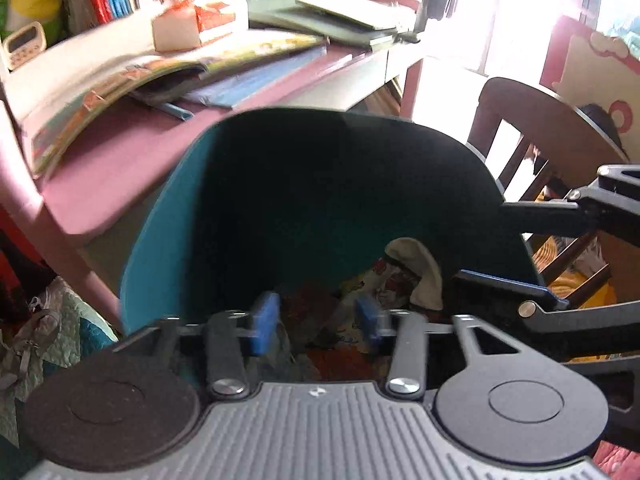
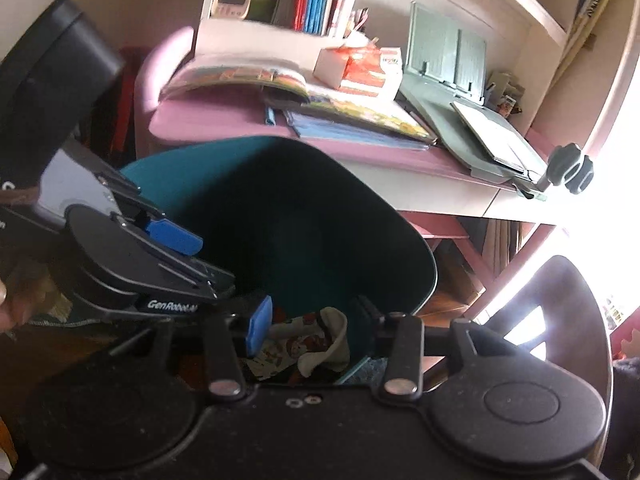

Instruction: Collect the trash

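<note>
Surface (image 2: 224,120), pink, far side: open picture book (image 2: 248,74), blue folders (image 2: 352,130), tissue box (image 2: 360,68), grey book stand (image 2: 448,60). Wooden chair (image 1: 532,120) right. Left claw (image 1: 318,322) and right claw (image 2: 310,326) both tilted down over teal bin (image 1: 168,240), jaws apart, nothing gripped. Bin holds crumpled printed wrapper (image 2: 304,348) and other trash at bottom, below both claws.
</note>
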The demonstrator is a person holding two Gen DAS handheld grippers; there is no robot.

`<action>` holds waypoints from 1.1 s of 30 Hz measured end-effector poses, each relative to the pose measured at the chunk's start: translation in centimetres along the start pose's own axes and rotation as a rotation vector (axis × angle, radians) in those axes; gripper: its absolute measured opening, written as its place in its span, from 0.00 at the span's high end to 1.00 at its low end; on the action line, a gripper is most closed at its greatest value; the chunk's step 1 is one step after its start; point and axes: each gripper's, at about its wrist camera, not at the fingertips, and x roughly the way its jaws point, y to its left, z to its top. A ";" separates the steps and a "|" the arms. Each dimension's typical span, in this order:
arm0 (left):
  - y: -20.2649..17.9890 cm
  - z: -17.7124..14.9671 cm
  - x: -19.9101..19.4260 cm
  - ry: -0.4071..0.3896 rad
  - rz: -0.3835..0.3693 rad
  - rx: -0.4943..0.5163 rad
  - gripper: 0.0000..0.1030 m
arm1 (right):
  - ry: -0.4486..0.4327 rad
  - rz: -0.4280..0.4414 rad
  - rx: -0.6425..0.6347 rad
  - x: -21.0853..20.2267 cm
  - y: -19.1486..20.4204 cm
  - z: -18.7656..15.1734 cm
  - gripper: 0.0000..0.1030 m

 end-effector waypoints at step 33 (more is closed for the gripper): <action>-0.5 -9.7 -18.6 -0.386 0.020 -0.070 0.21 | -0.374 0.109 0.306 -15.4 3.2 -5.9 0.44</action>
